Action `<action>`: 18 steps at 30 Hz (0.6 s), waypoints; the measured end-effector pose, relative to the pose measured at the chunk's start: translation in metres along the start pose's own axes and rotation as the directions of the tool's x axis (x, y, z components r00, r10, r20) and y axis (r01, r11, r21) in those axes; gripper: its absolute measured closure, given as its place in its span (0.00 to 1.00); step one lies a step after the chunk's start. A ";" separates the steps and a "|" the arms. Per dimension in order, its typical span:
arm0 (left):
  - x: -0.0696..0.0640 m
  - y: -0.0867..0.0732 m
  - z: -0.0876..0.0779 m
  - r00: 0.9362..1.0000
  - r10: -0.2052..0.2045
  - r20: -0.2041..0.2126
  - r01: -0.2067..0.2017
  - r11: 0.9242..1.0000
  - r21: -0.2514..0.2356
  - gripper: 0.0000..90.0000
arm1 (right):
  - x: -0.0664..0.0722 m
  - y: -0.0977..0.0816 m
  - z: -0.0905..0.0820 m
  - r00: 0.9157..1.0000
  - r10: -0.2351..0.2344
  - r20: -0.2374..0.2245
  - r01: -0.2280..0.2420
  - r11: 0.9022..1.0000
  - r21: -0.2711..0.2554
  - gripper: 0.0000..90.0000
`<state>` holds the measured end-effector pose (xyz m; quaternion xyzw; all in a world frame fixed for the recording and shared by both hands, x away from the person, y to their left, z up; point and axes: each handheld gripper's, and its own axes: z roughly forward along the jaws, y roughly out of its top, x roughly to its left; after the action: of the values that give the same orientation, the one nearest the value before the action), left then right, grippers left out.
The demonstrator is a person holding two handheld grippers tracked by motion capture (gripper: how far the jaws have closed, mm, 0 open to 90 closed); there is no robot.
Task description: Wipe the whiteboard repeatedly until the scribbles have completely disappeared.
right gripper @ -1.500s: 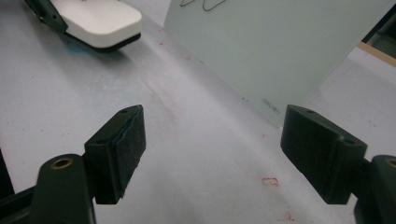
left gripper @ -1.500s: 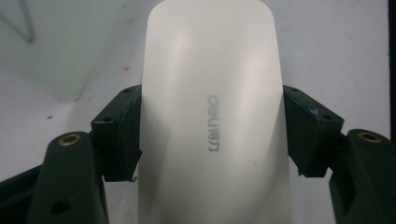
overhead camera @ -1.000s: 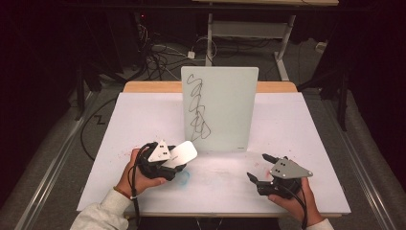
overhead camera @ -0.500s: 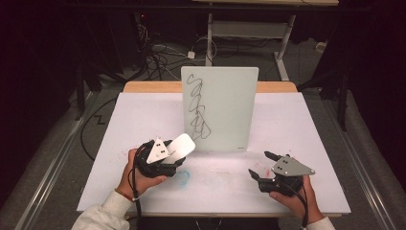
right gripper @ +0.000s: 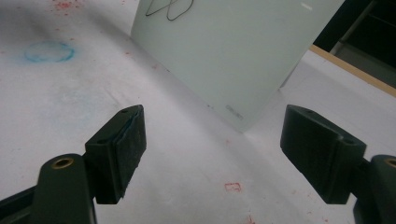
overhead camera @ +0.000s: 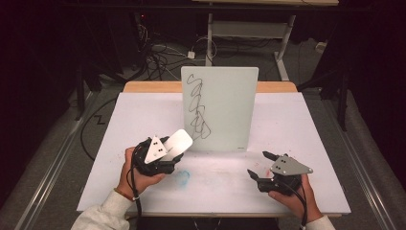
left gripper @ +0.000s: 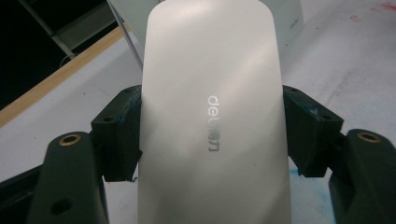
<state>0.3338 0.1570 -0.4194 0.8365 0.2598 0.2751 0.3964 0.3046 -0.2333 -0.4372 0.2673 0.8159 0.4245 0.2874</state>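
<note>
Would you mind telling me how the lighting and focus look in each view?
High view: table lit, surroundings dark. Left gripper view: soft sheen on the white eraser, background whiteboard blurred. Right gripper view: left jaw sharp, blue smudge slightly soft.

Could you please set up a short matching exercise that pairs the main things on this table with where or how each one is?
Things:
1. eraser
2. whiteboard
3. right gripper
4. blue smudge

States:
A. open and empty
B. standing upright, with a black scribble on it
C. on the table surface, near the left hand
D. clamped in the left gripper

Pairs: 1-D, 2-B, 3-A, 4-C
</note>
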 end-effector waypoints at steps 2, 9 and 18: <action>0.000 0.002 0.002 1.000 -0.002 -0.018 0.002 1.000 0.000 0.33 | 0.000 0.000 0.001 1.000 0.001 0.003 -0.001 1.000 -0.002 0.25; 0.007 0.018 0.003 0.998 -0.014 -0.067 0.010 0.998 -0.056 0.33 | 0.002 -0.003 -0.001 1.000 -0.008 0.002 0.008 1.000 0.018 0.25; 0.011 0.040 0.004 0.987 -0.013 -0.162 -0.006 0.993 -0.116 0.33 | 0.003 -0.003 0.000 1.000 -0.008 0.017 0.008 1.000 0.009 0.25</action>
<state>0.3535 0.1399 -0.3863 0.7865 0.2762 0.3562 0.4222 0.3020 -0.2329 -0.4399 0.2690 0.8164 0.4174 0.2947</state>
